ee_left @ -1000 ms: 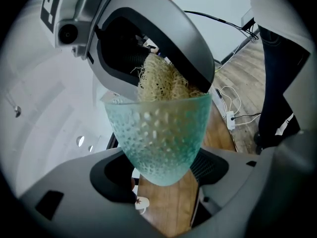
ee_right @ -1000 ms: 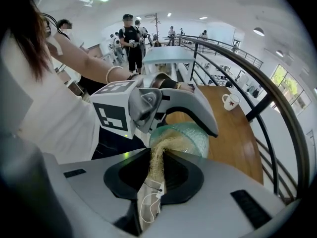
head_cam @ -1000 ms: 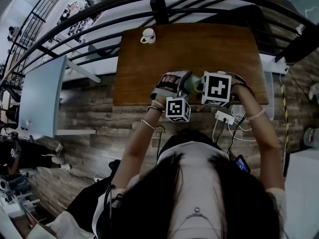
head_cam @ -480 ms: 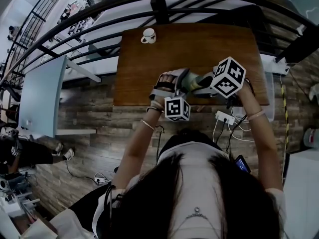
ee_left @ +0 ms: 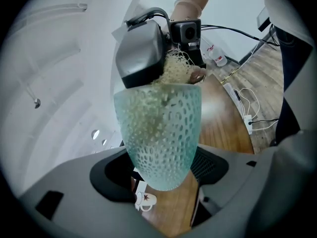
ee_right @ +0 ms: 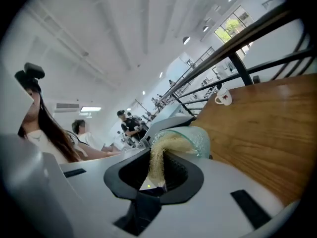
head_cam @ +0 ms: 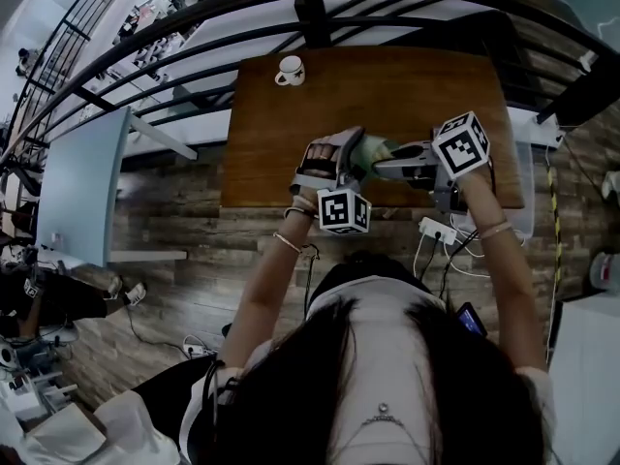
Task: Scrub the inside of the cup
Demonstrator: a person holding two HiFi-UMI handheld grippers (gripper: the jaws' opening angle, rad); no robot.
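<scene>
A pale green dimpled glass cup (ee_left: 161, 133) is held off the table on its side, and my left gripper (ee_left: 161, 168) is shut on its base end. A tan fibrous scrubber (ee_right: 158, 155) is clamped in my right gripper (ee_right: 156, 176), which is shut on it. The scrubber's far end reaches into the cup's mouth (ee_right: 190, 138). In the head view both grippers meet over the near edge of the table: the left gripper (head_cam: 351, 159), the cup (head_cam: 373, 151), and the right gripper (head_cam: 392, 163) coming in from the right. The cup's inside is mostly hidden by the scrubber.
A white mug (head_cam: 289, 70) with a red mark stands at the far left corner of the brown wooden table (head_cam: 387, 95). A black railing (head_cam: 310, 13) runs beyond the table. A power strip with cables (head_cam: 438, 229) lies on the floor at the near right. People stand in the background.
My right gripper has rolled and its marker cube has swung to the right and risen, with the scrubber still at the cup's mouth. The left gripper and cup have shifted only slightly.
</scene>
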